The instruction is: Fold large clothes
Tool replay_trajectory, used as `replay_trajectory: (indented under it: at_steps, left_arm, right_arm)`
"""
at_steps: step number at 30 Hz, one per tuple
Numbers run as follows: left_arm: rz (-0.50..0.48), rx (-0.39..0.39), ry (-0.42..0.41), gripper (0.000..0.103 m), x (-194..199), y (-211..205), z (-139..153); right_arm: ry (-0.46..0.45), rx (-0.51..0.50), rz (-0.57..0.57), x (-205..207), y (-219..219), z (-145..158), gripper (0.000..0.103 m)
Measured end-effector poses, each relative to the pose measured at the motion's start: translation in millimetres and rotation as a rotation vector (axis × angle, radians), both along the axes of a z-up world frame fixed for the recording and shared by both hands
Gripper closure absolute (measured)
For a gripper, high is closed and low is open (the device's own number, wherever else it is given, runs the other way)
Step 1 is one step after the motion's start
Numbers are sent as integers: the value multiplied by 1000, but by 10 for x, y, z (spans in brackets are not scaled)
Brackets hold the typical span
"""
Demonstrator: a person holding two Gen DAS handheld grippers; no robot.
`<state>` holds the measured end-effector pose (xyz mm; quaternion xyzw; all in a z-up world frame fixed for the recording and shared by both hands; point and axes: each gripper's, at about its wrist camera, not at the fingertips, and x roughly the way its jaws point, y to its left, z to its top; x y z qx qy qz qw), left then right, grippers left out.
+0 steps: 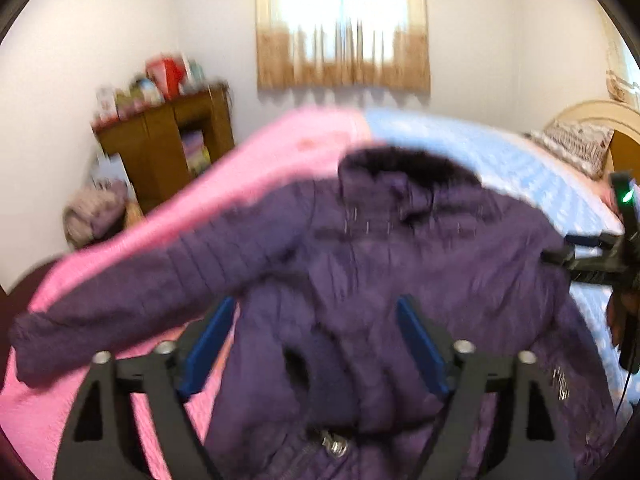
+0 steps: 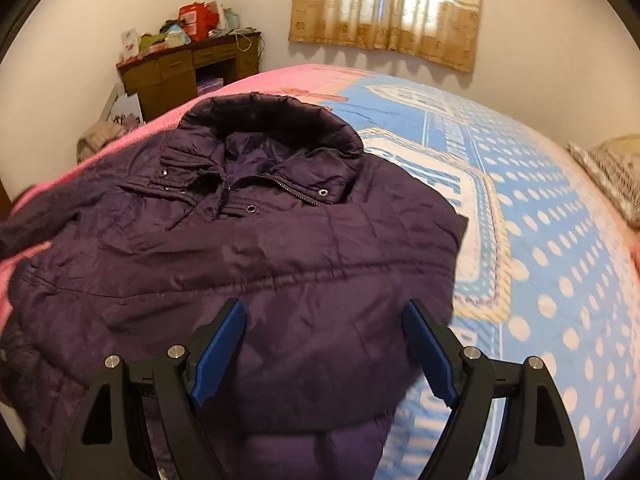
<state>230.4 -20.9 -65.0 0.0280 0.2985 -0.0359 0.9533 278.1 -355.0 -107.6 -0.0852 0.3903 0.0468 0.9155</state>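
A dark purple padded jacket (image 1: 400,248) (image 2: 260,256) with a dark hood lies front up on the bed. In the left wrist view one sleeve (image 1: 132,300) stretches out to the left over the pink cover. My left gripper (image 1: 316,300) hangs open just above the jacket's lower front, and its blue pads (image 1: 212,344) press on nothing. My right gripper (image 2: 324,304) also stands open over the jacket's lower right part, with only flat fabric below it. In the left wrist view, the right gripper (image 1: 560,255) reaches in from the right edge towards the jacket's side.
The bed cover is pink (image 1: 248,176) on the left and blue with white dots (image 2: 560,240) on the right. A pillow (image 2: 612,176) lies at the right. A cluttered wooden desk (image 2: 188,72), a bundle of clothes (image 1: 96,212) and a curtained window (image 2: 388,12) stand beyond.
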Motion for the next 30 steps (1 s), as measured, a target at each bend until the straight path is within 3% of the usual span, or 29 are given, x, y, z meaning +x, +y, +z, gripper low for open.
replay_trajectory:
  at_steps: [1, 5, 8, 10, 12, 30]
  left_arm:
    - [-13, 12, -27, 1, 4, -78, 54]
    - [-128, 55, -25, 0, 190, -528, -8]
    - [-146, 130, 35, 0, 470, -793, -313]
    - [-124, 185, 133, 0, 700, -853, -630]
    - [-112, 184, 192, 0, 779, -836, -805]
    - [-104, 215, 158, 0, 703, -881, -909]
  right_arm:
    - [3, -12, 13, 30, 30, -46, 22]
    - [39, -22, 11, 110, -3, -246, 22]
    - [36, -31, 9, 85, -63, -366, 21]
    - [20, -31, 21, 61, -79, -419, 21]
    - [17, -22, 24, 63, -93, -443, 21]
    - [22, -26, 17, 94, -57, -509, 20]
